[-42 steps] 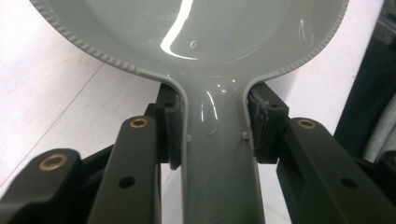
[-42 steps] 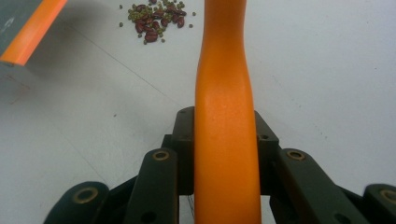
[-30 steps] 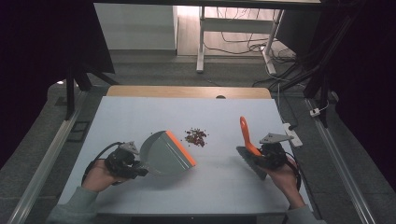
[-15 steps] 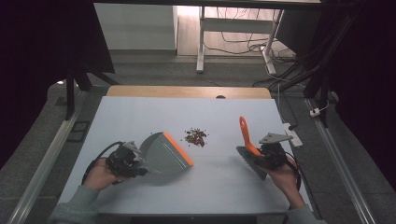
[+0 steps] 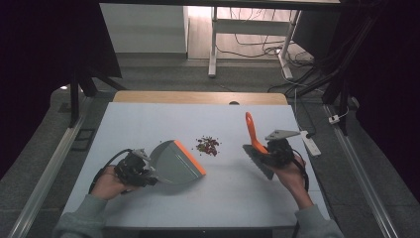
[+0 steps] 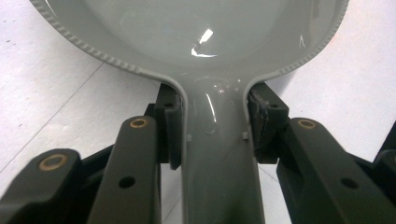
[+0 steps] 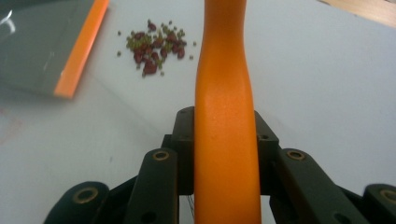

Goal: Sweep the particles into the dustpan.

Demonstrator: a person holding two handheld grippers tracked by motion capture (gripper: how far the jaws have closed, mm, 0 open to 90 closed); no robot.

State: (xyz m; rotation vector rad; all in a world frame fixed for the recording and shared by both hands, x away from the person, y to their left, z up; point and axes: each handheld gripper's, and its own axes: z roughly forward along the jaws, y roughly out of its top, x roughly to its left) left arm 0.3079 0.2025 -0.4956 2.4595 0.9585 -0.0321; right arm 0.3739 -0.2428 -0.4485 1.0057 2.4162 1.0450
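A grey dustpan [image 5: 176, 162] with an orange front lip lies on the white table [image 5: 148, 124], left of centre. My left gripper [image 5: 148, 174] is shut on its grey handle [image 6: 215, 154], one jaw on each side. A small pile of red and green beans [image 5: 208, 146] sits just right of the lip, also in the right gripper view [image 7: 154, 46]. At the right, my right gripper [image 5: 265, 148] is shut on the orange handle [image 7: 224, 116] of a hand brush [image 5: 251, 133], whose grey head [image 5: 260, 163] points toward the table's near side.
A white power strip [image 5: 310, 143] lies at the table's right edge. A wooden strip [image 5: 198, 97] runs along the far edge. Metal rails flank the table on both sides. Bare tabletop surrounds the beans.
The dustpan and left gripper have shifted slightly toward the near left. The right gripper and brush have stayed put.
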